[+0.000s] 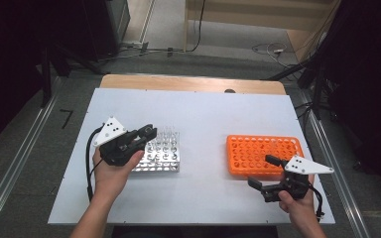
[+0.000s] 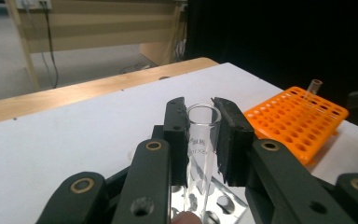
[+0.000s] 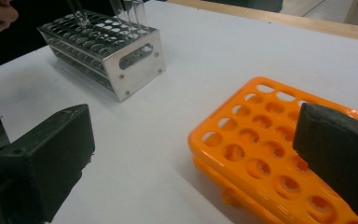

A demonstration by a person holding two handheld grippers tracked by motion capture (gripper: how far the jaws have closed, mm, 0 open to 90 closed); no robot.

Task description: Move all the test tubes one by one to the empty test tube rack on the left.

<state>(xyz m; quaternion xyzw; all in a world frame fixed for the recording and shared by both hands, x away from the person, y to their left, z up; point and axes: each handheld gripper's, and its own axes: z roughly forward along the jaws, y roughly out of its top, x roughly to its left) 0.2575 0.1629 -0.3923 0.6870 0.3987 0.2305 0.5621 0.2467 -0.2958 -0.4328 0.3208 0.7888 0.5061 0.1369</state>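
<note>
In my left gripper view, my left gripper [image 2: 204, 121] is shut on a clear glass test tube [image 2: 201, 140], held upright near its rim. In the high view the left gripper [image 1: 146, 134] hovers over the left part of a shiny metal tube rack [image 1: 164, 157]. An orange plastic rack [image 1: 263, 151] lies to the right, and my right gripper [image 1: 264, 172] stands open at its near edge. My right gripper [image 3: 196, 158] has nothing between its pads [image 3: 51, 158]. It looks over the orange rack [image 3: 261, 140] toward the metal rack [image 3: 121, 65].
One glass tube [image 2: 313, 87] stands at the far side of the orange rack [image 2: 298, 121]. Glass tubes [image 3: 133, 11] rise from the metal rack's far rows. The white board [image 1: 203, 114] lies on a wooden table [image 1: 193, 83]; cables run on the floor beyond.
</note>
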